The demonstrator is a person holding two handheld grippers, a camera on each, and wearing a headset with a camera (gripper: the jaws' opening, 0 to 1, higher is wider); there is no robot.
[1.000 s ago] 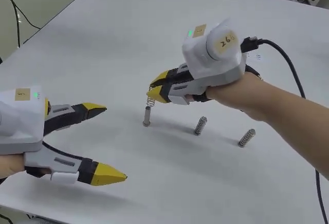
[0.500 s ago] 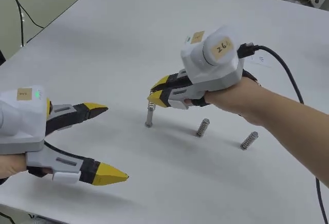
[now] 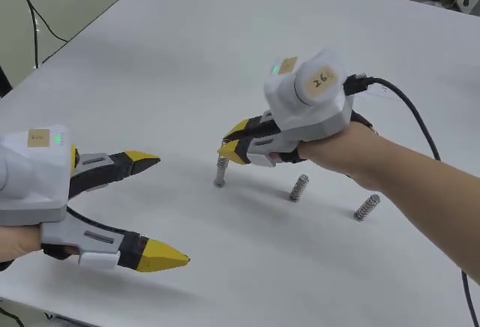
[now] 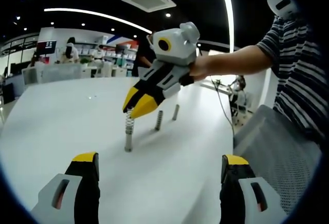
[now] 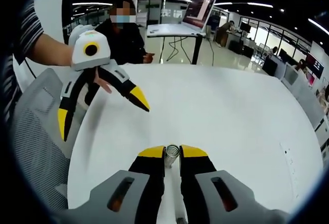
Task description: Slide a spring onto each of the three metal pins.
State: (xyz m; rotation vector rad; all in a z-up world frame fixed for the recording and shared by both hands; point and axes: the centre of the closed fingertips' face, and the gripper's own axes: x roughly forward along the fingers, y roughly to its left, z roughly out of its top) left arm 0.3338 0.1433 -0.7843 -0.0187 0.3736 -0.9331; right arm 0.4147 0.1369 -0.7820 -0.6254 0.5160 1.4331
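A broad white surface (image 3: 187, 34) fills the head view, and the right gripper view shows an open office with ceiling lights beyond it, where a laptop (image 5: 198, 8) stands on a far table.

The right claw (image 3: 229, 145) sits near the centre of the head view with its yellow tips angled down toward 7 o'clock. The jaws are drawn almost together on the top coils of a held spring (image 3: 220, 165). In the right gripper view those coils (image 5: 171, 154) sit between the two yellow tips. This spring is threaded over an upright near pin (image 3: 218, 181), whose bare lower shaft meets the surface. The left gripper view shows the coils bunched on the upper part of the pin, just under the tips of the right claw (image 4: 138, 103).

From that pin, toward 4 o'clock, come a middle spring (image 3: 299, 187) and then an end spring (image 3: 367, 207). Each stands slightly tilted and apart from the others. A hand (image 3: 337, 147) grips the right claw's body, and a black cable (image 3: 409, 98) trails off toward 3 o'clock.

The left claw (image 3: 161, 208) is at 8 o'clock in the head view, well apart from the pins. Its jaws are spread wide with nothing between them, and it points toward the near pin (image 4: 127, 141).
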